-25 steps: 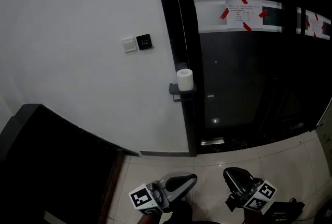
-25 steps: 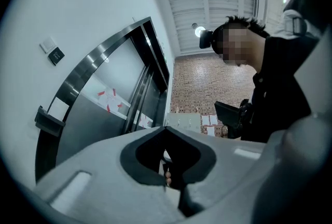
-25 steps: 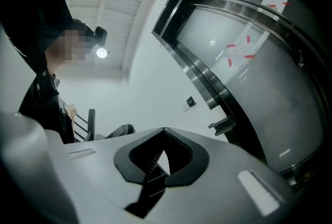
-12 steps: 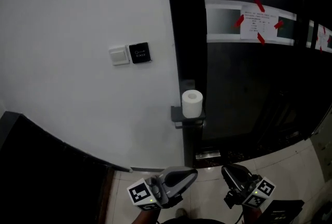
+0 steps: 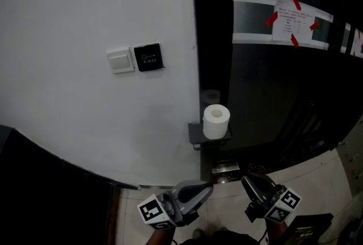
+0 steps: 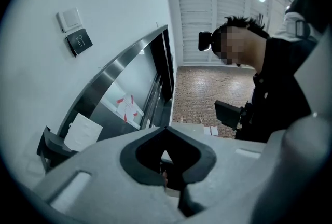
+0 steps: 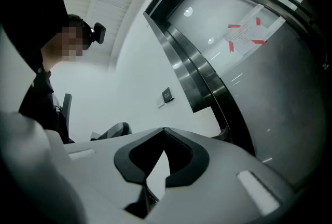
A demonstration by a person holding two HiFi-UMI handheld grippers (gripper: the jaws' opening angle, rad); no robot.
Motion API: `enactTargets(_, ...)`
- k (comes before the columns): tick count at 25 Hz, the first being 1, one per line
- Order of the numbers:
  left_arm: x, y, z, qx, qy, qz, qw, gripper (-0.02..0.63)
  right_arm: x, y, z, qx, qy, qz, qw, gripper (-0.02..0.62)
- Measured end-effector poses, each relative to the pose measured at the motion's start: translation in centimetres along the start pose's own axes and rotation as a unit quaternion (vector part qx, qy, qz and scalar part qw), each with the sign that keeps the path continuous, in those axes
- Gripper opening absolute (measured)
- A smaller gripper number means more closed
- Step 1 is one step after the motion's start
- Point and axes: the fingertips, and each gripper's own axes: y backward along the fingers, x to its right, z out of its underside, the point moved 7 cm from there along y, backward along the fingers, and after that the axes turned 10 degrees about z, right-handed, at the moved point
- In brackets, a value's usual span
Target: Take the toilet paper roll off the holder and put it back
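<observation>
A white toilet paper roll (image 5: 216,121) stands upright on a small dark holder shelf (image 5: 196,134) fixed to the black door frame. In the left gripper view the roll (image 6: 83,132) and the holder (image 6: 49,146) show at the lower left. Both grippers hang low near the floor, well below the roll and apart from it. My left gripper (image 5: 205,187) (image 6: 166,128) is shut with nothing between its jaws. My right gripper (image 5: 247,181) (image 7: 165,129) is shut too and holds nothing.
On the white wall sit a light switch (image 5: 121,60) and a black exit button (image 5: 148,57). A notice (image 5: 292,21) is stuck with red tape on the dark glass door. A dark slab (image 5: 51,181) fills the lower left. Pale floor tiles (image 5: 317,181) lie below.
The head view has drawn closer to the wall: roll, holder and switches now sit lower and larger in view. Both grippers stay low and shut.
</observation>
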Motion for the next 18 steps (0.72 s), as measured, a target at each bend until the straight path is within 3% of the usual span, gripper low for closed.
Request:
enactTargets(10,-4.7,-1.9,0.4,-0.026,-0.012,-0.036,0.9989,0.0,4.3,-4.5,-1.6,0.009,0.003,-0.023,1.0,0.002)
enactTargets(18,-6.2,-3.0,1.3,-0.041,-0.007,-0.044,0.9982,0.0,5.7,-6.3,-1.9,-0.001,0.011,-0.031,0.999,0.002)
